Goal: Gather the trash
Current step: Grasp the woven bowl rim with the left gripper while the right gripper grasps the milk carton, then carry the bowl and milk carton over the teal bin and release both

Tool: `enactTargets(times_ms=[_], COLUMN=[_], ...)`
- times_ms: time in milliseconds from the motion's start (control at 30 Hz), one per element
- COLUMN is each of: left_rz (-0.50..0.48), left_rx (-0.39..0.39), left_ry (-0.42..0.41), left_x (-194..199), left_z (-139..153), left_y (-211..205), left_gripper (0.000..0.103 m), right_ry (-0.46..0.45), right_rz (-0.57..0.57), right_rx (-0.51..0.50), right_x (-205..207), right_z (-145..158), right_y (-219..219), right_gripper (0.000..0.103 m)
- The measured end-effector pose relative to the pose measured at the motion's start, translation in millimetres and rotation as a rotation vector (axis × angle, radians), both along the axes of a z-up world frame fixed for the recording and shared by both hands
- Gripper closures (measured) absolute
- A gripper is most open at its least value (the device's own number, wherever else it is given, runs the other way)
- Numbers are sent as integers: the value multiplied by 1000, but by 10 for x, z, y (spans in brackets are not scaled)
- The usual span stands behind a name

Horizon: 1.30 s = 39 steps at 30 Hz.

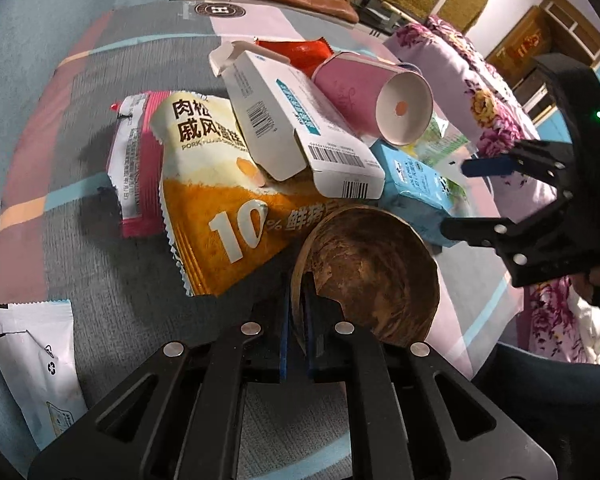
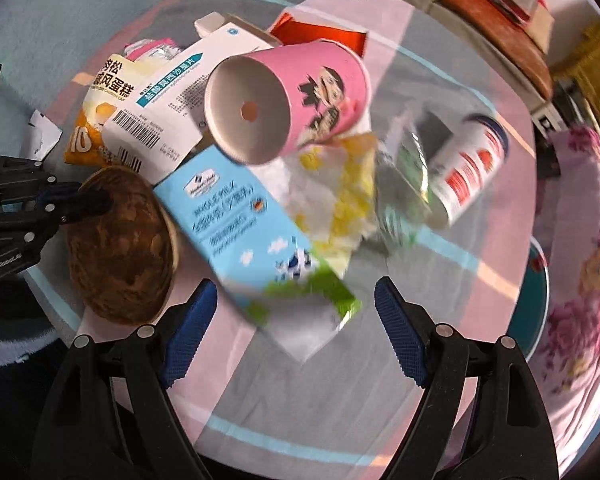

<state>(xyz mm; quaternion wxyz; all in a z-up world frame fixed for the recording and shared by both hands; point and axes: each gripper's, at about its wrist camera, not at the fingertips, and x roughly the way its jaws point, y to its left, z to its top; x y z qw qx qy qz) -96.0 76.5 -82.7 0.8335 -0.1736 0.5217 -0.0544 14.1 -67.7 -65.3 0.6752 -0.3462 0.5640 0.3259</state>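
A pile of trash lies on a round table with a striped cloth point(image 1: 80, 240). My left gripper point(image 1: 298, 300) is shut on the rim of a brown wooden bowl point(image 1: 376, 272), which also shows in the right wrist view point(image 2: 120, 248). Beyond it lie an orange snack bag point(image 1: 220, 216), a white medicine box point(image 1: 300, 128), a pink paper cup point(image 1: 364, 88) on its side and a blue milk carton point(image 1: 416, 192). My right gripper point(image 2: 296, 312) is open, its fingers on either side of the blue milk carton's point(image 2: 244, 232) near end. The right gripper point(image 1: 460, 196) also shows from the left wrist.
A white wrapper point(image 1: 32, 360) lies at the table's near left. A pink-edged wrapper point(image 1: 132, 168) and a red packet point(image 1: 296, 52) lie in the pile. A white can point(image 2: 472, 168) and crumpled yellow wrappers point(image 2: 340, 200) lie right of the carton. A floral sofa point(image 2: 580, 260) stands to the right.
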Motion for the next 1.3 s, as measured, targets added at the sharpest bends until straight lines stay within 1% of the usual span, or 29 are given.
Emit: enactTargets(times_ms=[133, 167, 200, 233, 267, 300, 333, 367, 400, 433, 500, 567, 600, 633, 667, 700, 800, 833, 1067, 1167, 1300], left_rz=[3, 6, 6, 5, 3, -3, -5, -11, -18, -25, -30, -23, -14, -10, -10, -4, -6, -9, -36, -50, -85], left_rx=[-3, -3, -4, -4, -2, -1, -1, -4, -7, -7, 23, 50, 76, 90, 77, 69, 119, 117, 151, 155, 165], left_ry=[15, 20, 28, 35, 42, 49, 44, 45, 45, 45, 45, 42, 45, 53, 59, 55, 19, 11, -38, -70, -126], left_x=[-20, -35, -40, -44, -53, -56, -63, -57, -44, -27, 4, 29, 39, 44, 50, 42, -11, -15, 0, 92, 387], left_z=[-12, -21, -33, -49, -61, -75, -60, -56, -43, -35, -29, -29, -25, -32, -33, -16, 113, 155, 500, 685, 925], left_y=[2, -1, -11, -26, -48, -75, -105, -125, -148, -177, -234, -269, -286, -298, -303, -315, -433, -461, -715, -845, -1135], left_gripper=[95, 94, 92, 89, 87, 81, 75, 70, 62, 56, 54, 55, 66, 87, 88, 91, 96, 97, 97, 97, 97], right_ry=[80, 101, 116, 140, 145, 156, 163, 166, 164, 163, 166, 153, 159, 158, 149, 138, 120, 108, 71, 44, -1], right_rz=[31, 35, 38, 39, 42, 42, 38, 30, 16, -11, -66, -111, -139, -155, -168, -182, -227, -252, -403, -468, -576], right_rx=[11, 21, 28, 32, 42, 56, 66, 78, 92, 115, 166, 199, 220, 235, 248, 261, 299, 317, 432, 479, 545], right_x=[108, 121, 132, 127, 125, 102, 84, 64, 51, 48, 42, 26, 33, 6, -12, -27, -13, 8, 167, 247, 441], right_z=[-125, -152, -176, -214, -223, -220, -206, -181, -143, -91, 16, 99, 136, 166, 202, 238, 345, 402, 569, 622, 745], right_y=[111, 135, 148, 154, 149, 133, 113, 81, 35, -36, -199, -348, -434, -499, -567, -643, -811, -896, -1515, -1763, -2226], right_gripper=[26, 28, 31, 36, 39, 41, 46, 49, 50, 50, 50, 50, 50, 50, 50, 50, 51, 50, 50, 50, 50])
